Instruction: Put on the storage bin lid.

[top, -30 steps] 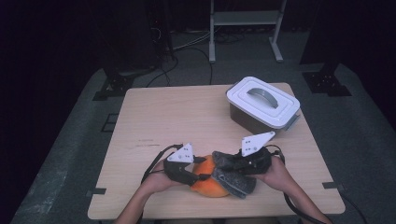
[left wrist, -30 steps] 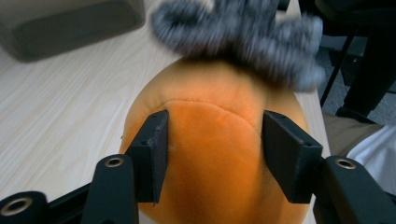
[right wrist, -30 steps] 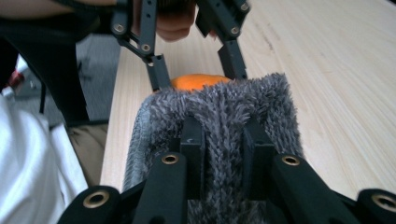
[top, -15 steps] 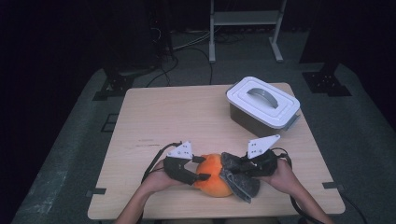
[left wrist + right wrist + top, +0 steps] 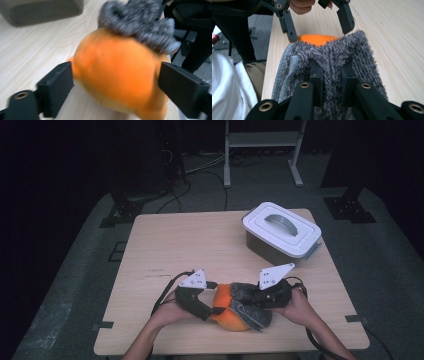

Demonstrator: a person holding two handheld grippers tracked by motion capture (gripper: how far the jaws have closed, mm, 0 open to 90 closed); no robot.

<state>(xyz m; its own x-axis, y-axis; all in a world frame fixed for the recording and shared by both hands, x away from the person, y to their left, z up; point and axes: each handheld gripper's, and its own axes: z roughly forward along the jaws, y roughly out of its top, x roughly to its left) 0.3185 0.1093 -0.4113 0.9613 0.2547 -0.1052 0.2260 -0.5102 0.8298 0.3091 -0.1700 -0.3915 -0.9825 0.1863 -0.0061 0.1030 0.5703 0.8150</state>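
One orange ball (image 5: 231, 312) lies near the front edge of the tabletop (image 5: 200, 245), with one grey cloth (image 5: 250, 307) draped over its right side. Left tongs (image 5: 115, 80) — jaws have just been opening; they stand released on either side of the ball. Right tongs (image 5: 331, 75) — clenched on a fold of the cloth. One lidded box (image 5: 281, 231) stands at the far right, well apart.
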